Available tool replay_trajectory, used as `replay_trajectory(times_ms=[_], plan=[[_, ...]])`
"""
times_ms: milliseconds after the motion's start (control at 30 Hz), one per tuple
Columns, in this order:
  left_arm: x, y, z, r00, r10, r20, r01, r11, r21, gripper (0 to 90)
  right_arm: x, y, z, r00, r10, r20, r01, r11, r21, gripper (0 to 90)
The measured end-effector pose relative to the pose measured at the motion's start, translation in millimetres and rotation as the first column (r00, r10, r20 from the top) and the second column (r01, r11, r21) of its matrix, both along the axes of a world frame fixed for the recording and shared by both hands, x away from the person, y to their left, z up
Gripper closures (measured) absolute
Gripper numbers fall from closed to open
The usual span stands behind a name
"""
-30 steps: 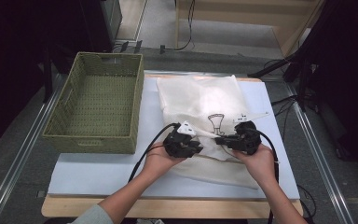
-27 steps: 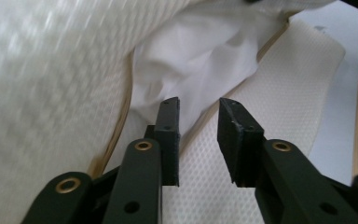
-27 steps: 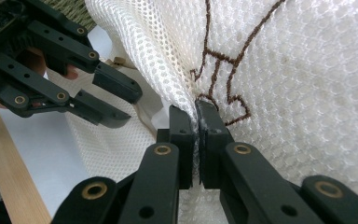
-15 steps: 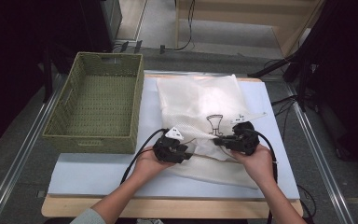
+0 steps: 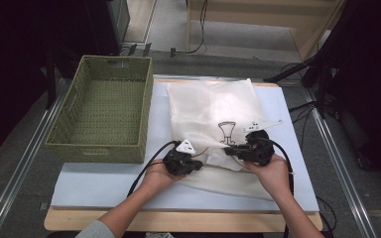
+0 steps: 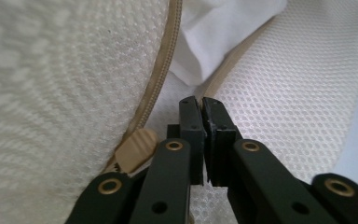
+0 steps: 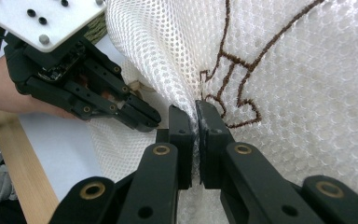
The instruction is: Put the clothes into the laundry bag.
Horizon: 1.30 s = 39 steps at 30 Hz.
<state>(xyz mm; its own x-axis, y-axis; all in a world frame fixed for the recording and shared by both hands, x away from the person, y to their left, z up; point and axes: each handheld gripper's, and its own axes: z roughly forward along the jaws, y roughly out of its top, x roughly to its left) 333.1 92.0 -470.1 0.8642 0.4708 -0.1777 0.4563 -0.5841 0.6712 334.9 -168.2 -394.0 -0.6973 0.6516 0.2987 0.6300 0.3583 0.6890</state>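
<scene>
White table carries a white mesh zip bag beside a green woven basket. Left claw is closed on nothing visible near the zip. Right claw pinches the mesh.

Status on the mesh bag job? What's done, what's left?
Done: the zipper is partly open, white cloth showing inside. In hand: both claws, left and right, pinch the mesh bag. Left, probably: the basket holds nothing yet.

A white mesh laundry bag with a beige zipper is lying flat, just beside the green basket.
</scene>
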Motion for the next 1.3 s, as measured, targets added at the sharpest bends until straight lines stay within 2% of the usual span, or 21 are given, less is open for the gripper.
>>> replay_trajectory(times_ms=[67,133,200,267,433,467,533,633,767,833,1000,1167,1300], plan=[[-0.5,-0.2,2.5,0.9995,-0.002,-0.033,0.003,0.9999,0.011,89.6,-0.9,-0.4,1.1,1.0000,0.000,0.001,0.000,1.000,0.000,87.0],[-1.7,0.6,6.2,0.9971,0.003,-0.077,-0.002,1.0000,0.005,89.7,-1.7,-0.8,1.6,1.0000,0.001,0.001,-0.001,1.000,0.002,87.0],[-4.8,3.6,13.5,0.9963,-0.009,-0.085,0.007,0.9998,-0.019,89.8,-3.0,-0.9,2.5,1.0000,0.007,0.001,-0.007,1.000,0.001,87.0],[-8.3,7.4,23.2,0.9958,-0.016,-0.091,0.009,0.9973,-0.073,89.8,-4.7,-1.0,3.8,0.9999,0.013,0.000,-0.013,1.000,0.004,86.9],[-17.2,12.4,42.9,0.9971,-0.040,-0.065,0.032,0.9920,-0.122,89.9,-8.4,-0.8,5.6,0.9995,0.032,0.000,-0.032,0.999,0.006,86.8],[-19.8,13.5,47.9,0.9965,-0.049,-0.067,0.039,0.9876,-0.152,89.9,-9.3,-0.6,6.2,0.9994,0.035,-0.003,-0.034,0.999,0.006,86.8],[-24.2,13.8,54.7,0.9971,-0.056,-0.052,0.048,0.9870,-0.154,90.0,-11.7,0.0,6.8,0.9988,0.048,-0.004,-0.048,0.999,0.005,86.7],[-31.3,13.9,62.5,0.9958,-0.075,-0.051,0.065,0.9813,-0.181,89.9,-17.3,0.4,5.8,0.9980,0.062,-0.015,-0.062,0.998,-0.003,86.6],[-32.8,13.7,61.8,0.9964,-0.064,-0.056,0.053,0.9838,-0.171,89.8,-22.5,-0.5,1.6,0.9957,0.086,-0.035,-0.086,0.996,-0.009,86.6],[-31.3,13.6,58.9,0.9970,-0.053,-0.056,0.044,0.9877,-0.150,89.8,-23.0,-1.4,-0.9,0.9957,0.086,-0.035,-0.086,0.996,-0.016,86.3],[-29.1,13.3,53.8,0.9982,-0.020,-0.057,0.013,0.9925,-0.122,89.2,-15.4,0.4,-15.7,0.9957,0.077,-0.050,-0.079,0.996,-0.040,86.3],[-27.7,14.4,51.4,0.9980,-0.004,-0.063,-0.003,0.9935,-0.113,86.9,-8.9,6.2,-33.8,0.9946,0.103,-0.012,-0.103,0.991,-0.090,84.2],[-29.6,18.9,54.9,0.9988,0.001,-0.050,-0.006,0.9941,-0.108,84.8,-9.0,8.2,-38.4,0.9929,0.117,-0.021,-0.119,0.987,-0.110,82.9]])
